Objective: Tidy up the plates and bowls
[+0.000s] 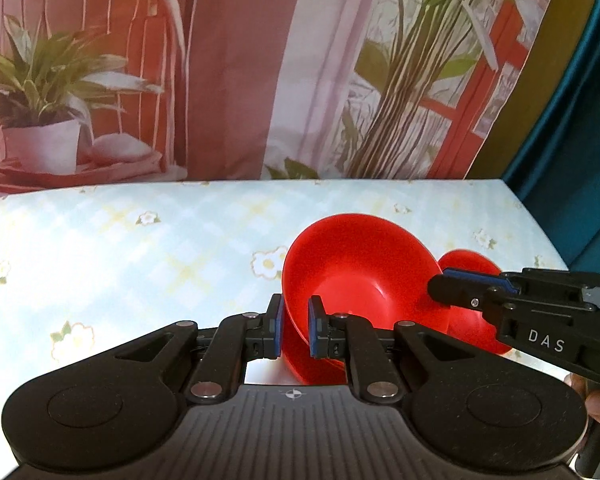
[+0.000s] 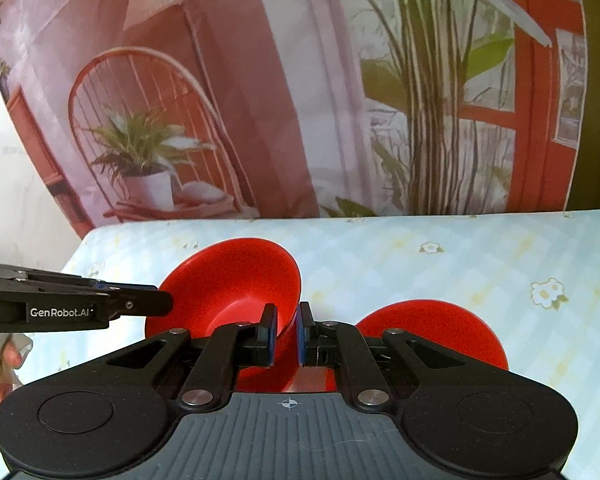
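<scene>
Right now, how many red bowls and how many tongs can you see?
Red bowls: 2, one held bowl and one second bowl behind it.
Tongs: 2, left tongs and right tongs, both clamped on the held bowl.
Total: 4

The left gripper (image 1: 294, 330) and right gripper (image 2: 286, 336) both point downward, jaws clamped, each alongside the other, fingertips converging.
</scene>
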{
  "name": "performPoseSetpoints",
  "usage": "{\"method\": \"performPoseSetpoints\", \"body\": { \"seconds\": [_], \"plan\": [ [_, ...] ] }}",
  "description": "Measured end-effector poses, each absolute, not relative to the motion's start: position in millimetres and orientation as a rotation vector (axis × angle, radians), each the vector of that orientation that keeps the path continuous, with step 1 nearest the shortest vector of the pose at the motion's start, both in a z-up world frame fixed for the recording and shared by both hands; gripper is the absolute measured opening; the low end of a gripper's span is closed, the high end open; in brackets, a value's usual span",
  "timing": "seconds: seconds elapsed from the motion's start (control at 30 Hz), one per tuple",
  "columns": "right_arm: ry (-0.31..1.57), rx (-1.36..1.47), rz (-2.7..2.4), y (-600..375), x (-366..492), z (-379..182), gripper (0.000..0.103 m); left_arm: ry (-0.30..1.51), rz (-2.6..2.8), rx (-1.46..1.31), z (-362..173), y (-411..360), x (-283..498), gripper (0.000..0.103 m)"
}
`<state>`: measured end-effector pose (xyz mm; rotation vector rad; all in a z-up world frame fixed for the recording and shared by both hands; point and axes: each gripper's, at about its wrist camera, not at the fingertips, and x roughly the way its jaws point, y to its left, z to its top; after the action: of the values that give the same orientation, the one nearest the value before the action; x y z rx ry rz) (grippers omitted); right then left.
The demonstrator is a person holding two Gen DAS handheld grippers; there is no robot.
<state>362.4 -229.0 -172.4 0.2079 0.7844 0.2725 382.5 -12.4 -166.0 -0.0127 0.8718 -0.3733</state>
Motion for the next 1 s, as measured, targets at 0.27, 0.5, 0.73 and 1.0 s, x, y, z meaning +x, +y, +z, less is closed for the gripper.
{"method": "performPoseSetpoints", "body": {
  "seconds": [0.27, 0.5, 0.73, 1.0],
  "plan": [
    [0.808, 0.174, 0.273, -224, 358, -183, 0.013, 0.897, -0.357, 0.007, -174, -16, 381, 0.018],
    [0.792, 0.158, 0.245, -236, 352, -184, 0.019, 0.851, -0.323, 0.029, -165, -22, 375, 0.029],
    [0.735, 0.122, 0.155, -272, 343, -181, 0.019, 0.826, -0.425, -0.005, -154, -57, 367, 0.029],
    [0.702, 0.128, 0.044, -316, 329, -189, 0.019, 0.848, -0.532, -0.005, -166, -102, 358, 0.029]
  ]
}}
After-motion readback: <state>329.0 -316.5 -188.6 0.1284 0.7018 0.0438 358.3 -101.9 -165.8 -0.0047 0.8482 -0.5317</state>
